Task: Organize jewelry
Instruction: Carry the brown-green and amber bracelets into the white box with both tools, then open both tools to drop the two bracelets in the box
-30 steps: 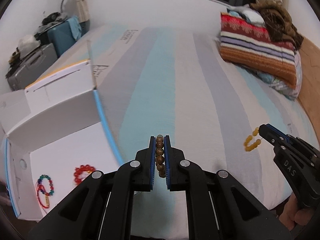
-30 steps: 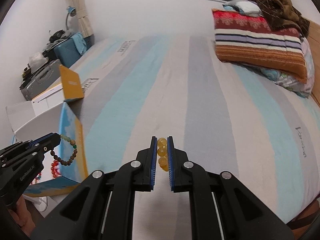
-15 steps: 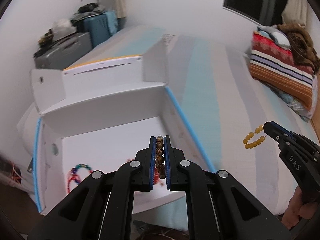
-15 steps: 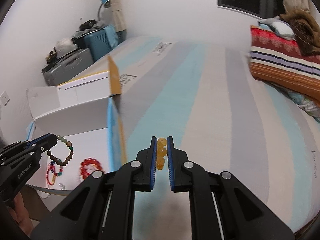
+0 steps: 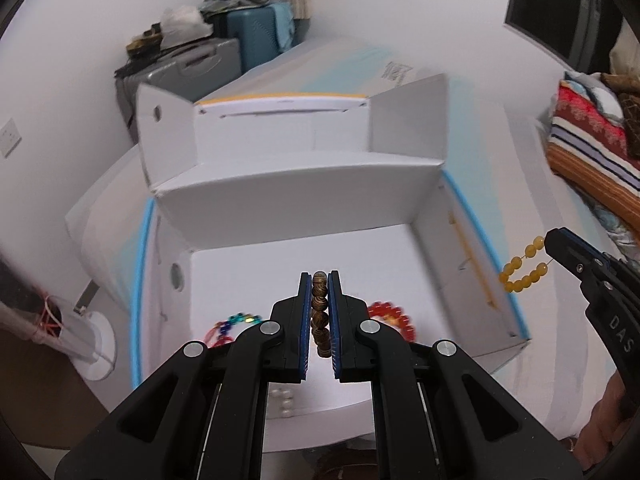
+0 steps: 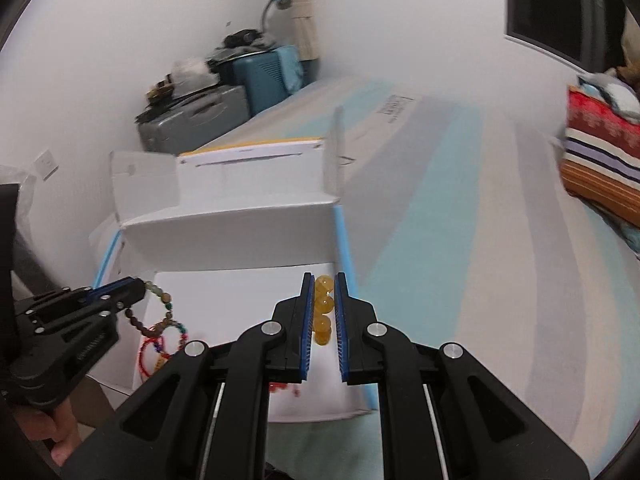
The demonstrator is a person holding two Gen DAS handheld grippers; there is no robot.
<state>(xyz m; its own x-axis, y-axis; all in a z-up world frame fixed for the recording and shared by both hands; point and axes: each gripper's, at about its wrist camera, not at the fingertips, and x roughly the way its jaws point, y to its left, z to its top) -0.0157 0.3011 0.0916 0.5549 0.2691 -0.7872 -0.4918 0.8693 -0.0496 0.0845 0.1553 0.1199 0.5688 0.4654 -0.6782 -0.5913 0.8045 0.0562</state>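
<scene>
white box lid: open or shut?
Open. The white box has its flaps raised, and its floor shows with a red bracelet and a multicolour bracelet lying inside.

Wooden bracelet (image 5: 321,316) in left gripper (image 5: 320,320); white box (image 5: 300,188) below

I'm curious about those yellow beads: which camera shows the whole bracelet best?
The left wrist view: the yellow bead bracelet hangs as a full loop from the right claw, beside the white box. The right wrist view shows only a few beads pinched between its own fingers.
</scene>
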